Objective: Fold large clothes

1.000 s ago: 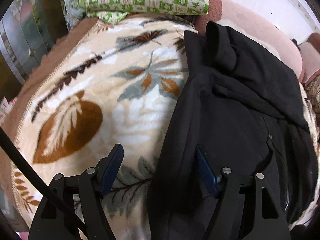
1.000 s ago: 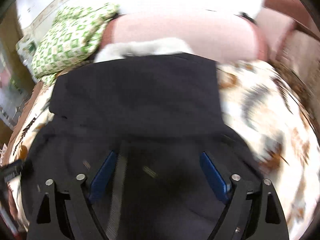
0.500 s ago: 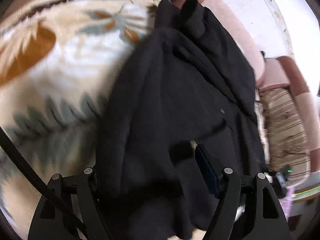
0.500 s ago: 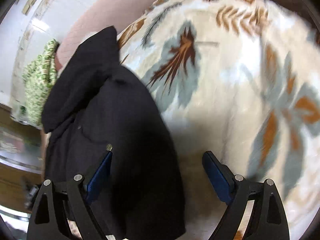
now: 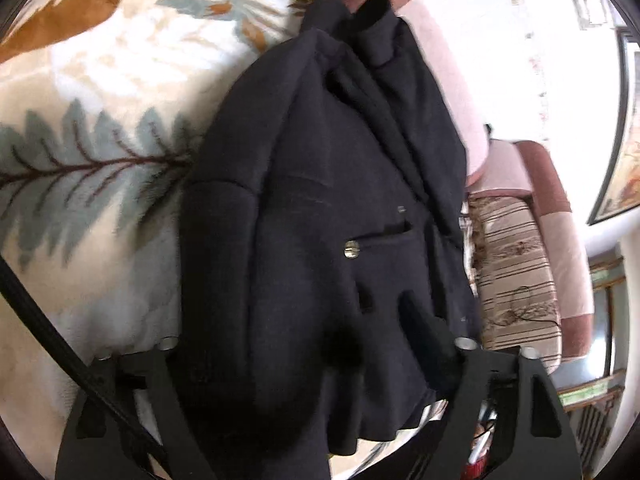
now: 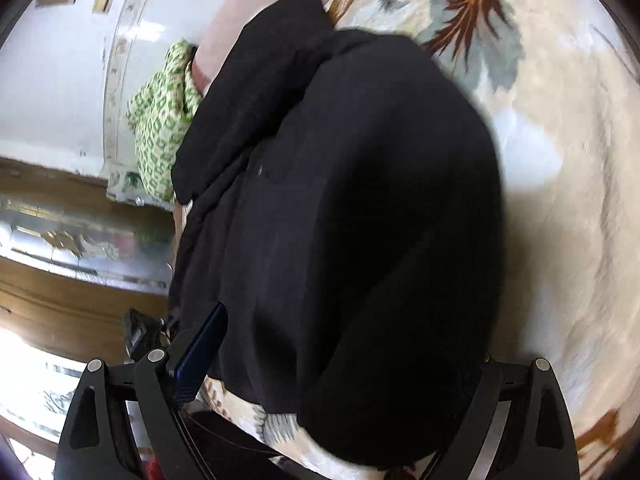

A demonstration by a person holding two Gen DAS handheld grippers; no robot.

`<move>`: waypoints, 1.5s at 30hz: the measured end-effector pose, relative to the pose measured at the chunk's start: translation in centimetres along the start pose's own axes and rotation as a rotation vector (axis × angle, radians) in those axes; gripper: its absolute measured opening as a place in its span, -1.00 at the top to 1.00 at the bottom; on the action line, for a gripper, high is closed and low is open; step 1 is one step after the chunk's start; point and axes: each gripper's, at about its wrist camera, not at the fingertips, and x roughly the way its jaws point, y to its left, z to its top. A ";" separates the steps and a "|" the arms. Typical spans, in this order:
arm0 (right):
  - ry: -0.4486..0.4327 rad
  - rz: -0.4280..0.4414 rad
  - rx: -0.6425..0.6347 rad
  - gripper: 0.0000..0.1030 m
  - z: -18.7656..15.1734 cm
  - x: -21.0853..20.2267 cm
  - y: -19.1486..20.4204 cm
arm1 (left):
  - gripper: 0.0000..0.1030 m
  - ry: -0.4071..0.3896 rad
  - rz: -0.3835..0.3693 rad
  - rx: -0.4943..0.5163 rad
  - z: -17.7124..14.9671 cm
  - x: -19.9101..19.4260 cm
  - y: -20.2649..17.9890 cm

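Black garment (image 5: 320,200) on leaf-print blanket (image 5: 100,140)

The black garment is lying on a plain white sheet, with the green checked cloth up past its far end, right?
Not quite. The black garment lies on a cream blanket printed with leaves, not a plain white sheet, as the left wrist view shows. The green checked cloth is indeed past its far end.

This is a home living room: ahead of the tool lie a leaf-patterned blanket (image 5: 100,128), a pink sofa backrest (image 5: 448,92), a green patterned cushion (image 6: 160,128) and a framed picture (image 5: 624,168).
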 end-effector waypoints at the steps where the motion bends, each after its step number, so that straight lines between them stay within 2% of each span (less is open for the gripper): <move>1: -0.008 -0.022 -0.016 -0.83 -0.2 0.2 0.4 | -0.69 -0.006 0.011 0.004 -0.1 0.1 -0.2; 3: -0.031 -0.063 -0.033 -0.83 -0.5 0.7 1.0 | -0.69 -0.019 0.048 0.008 -0.2 0.4 -0.7; 4: -0.039 -0.082 -0.042 -0.82 -0.6 0.8 1.2 | -0.69 -0.026 0.088 0.012 -0.4 0.5 -1.2; 5: -0.050 -0.114 -0.056 -0.73 -0.7 1.0 1.6 | -0.68 -0.027 0.123 0.012 -0.4 0.8 -1.4; 6: -0.061 -0.146 -0.067 -0.54 -0.8 1.1 1.9 | -0.61 -0.031 0.180 0.013 -0.6 1.0 -2.0; 7: -0.074 -0.185 -0.076 -0.42 -0.9 1.2 2.1 | -0.28 -0.032 0.244 0.017 -0.7 1.1 -2.5; 8: -0.080 -0.196 -0.077 -0.17 -0.9 1.3 2.2 | 0.19 -0.028 0.351 0.034 -0.9 1.4 -3.4; 9: -0.085 -0.196 -0.069 0.14 -0.8 1.4 2.2 | 0.37 -0.021 0.407 0.060 -0.9 1.7 -4.2; 10: -0.089 -0.188 -0.056 0.29 -0.7 1.4 2.2 | 0.56 -0.022 0.427 0.073 -0.9 1.7 -4.9; 11: -0.095 -0.178 -0.048 0.43 -0.6 1.3 2.3 | 0.64 -0.031 0.453 0.090 -0.7 1.3 -5.6; 13: -0.121 -0.155 -0.052 0.53 -0.1 0.1 2.6 | 0.72 -0.059 0.460 0.118 -0.6 0.1 -7.2; 17: -0.206 -0.077 -0.123 0.64 0.0 -3.1 6.0 | 0.75 -0.134 0.416 0.161 -1.0 -3.7 -10.4; 20: -0.248 -0.017 -0.153 0.70 -0.1 -5.7 8.2 | 0.75 -0.143 0.401 0.187 -2.5 -5.5 -11.3; 22: -0.258 0.009 -0.172 0.70 -0.8 -6.7 8.8 | 0.75 -0.139 0.418 0.213 -4.0 -5.9 -11.5; 26: -0.224 0.001 -0.180 0.70 -3.6 -7.3 7.5 | 0.74 -0.128 0.443 0.245 -7.7 -6.2 -10.2; 30: -0.203 -0.087 -0.178 0.70 -6.1 -7.5 4.4 | 0.69 -0.118 0.458 0.229 -10.0 -6.1 -7.7; 33: -0.179 -0.101 -0.121 0.70 -6.4 -6.6 2.1 | 0.66 -0.124 0.475 0.230 -10.4 -5.7 -6.9; 35: -0.183 -0.096 -0.111 0.70 -6.2 -6.6 2.1 | 0.66 -0.133 0.475 0.237 -10.4 -5.9 -7.3; 39: -0.205 -0.113 -0.170 0.70 -5.3 -7.2 4.2 | 0.66 -0.178 0.470 0.276 -9.9 -6.8 -9.5; 45: -0.252 -0.104 -0.244 0.70 -3.1 -7.9 8.0 | 0.66 -0.223 0.391 0.255 -6.6 -7.9 -11.9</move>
